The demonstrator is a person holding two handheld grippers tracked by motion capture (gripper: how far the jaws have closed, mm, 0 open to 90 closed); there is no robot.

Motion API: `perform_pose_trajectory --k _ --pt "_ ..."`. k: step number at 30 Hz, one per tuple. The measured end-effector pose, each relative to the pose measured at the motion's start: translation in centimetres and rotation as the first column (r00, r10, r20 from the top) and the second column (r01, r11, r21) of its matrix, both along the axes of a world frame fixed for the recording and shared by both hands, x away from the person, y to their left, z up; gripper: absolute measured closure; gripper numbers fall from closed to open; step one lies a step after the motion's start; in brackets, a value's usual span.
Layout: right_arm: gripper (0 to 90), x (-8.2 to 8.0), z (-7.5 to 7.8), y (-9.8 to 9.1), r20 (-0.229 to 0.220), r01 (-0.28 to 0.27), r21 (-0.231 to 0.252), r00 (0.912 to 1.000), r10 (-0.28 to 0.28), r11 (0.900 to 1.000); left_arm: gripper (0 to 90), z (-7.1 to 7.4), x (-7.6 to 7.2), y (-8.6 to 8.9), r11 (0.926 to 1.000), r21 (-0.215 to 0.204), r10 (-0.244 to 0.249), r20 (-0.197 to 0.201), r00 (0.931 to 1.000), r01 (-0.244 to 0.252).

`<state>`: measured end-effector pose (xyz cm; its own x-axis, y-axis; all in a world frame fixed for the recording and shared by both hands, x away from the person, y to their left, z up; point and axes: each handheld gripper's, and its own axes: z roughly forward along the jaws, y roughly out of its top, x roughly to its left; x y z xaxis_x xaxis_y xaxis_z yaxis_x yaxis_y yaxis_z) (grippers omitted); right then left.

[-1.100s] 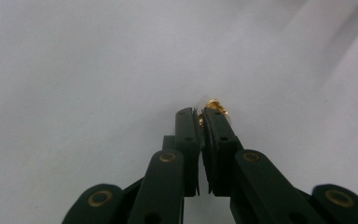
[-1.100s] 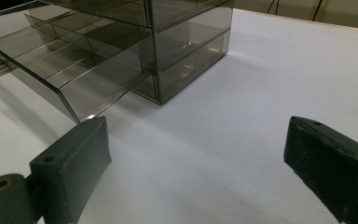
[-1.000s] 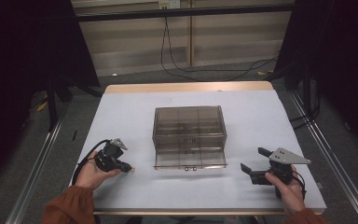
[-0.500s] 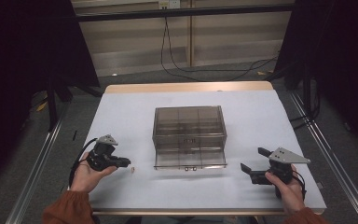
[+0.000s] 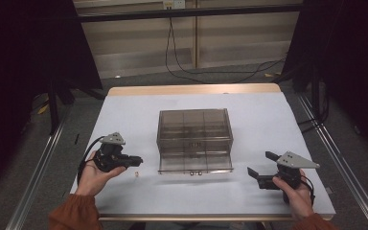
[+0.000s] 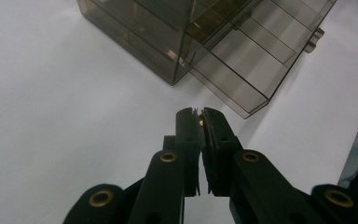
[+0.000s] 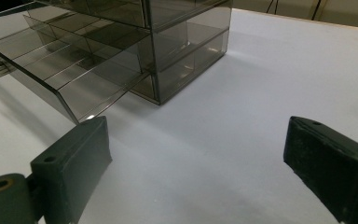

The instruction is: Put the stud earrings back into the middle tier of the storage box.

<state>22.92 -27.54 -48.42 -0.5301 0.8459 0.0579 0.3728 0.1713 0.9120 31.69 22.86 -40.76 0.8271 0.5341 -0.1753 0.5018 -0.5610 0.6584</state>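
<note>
Brass-coloured small part (image 6: 200, 121) is sitting pinched in your left gripper (image 6: 198, 116); right gripper (image 7: 196, 154) is staying wide. Loosening near the open drawer (image 6: 242, 70) risks dropping it.

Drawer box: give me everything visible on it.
The drawer box is a smoky, see-through plastic cabinet standing upright near the middle of the white table. Inner walls split it into tiers and compartments. Its bottom drawer is pulled out toward the person, divided into cells that look empty, with two small knobs on its front. Neither gripper touches it: the left gripper sits off its left side, the right gripper off its right.
</note>
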Motion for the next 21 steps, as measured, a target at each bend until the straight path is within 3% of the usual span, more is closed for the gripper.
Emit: perform_pose_trajectory --k 10,21 --pt "6.2 0.0 0.0 0.0 -0.001 -0.001 -0.001 1.0 0.001 1.0 85.7 1.4 0.2 -0.8 0.9971 -0.075 -0.008 0.039 0.9992 0.011" --pt "6.1 0.0 0.0 0.0 -0.001 -0.004 -0.001 1.0 0.004 1.0 85.7 3.2 0.8 -3.7 0.9943 -0.081 -0.065 0.071 0.9954 0.07"
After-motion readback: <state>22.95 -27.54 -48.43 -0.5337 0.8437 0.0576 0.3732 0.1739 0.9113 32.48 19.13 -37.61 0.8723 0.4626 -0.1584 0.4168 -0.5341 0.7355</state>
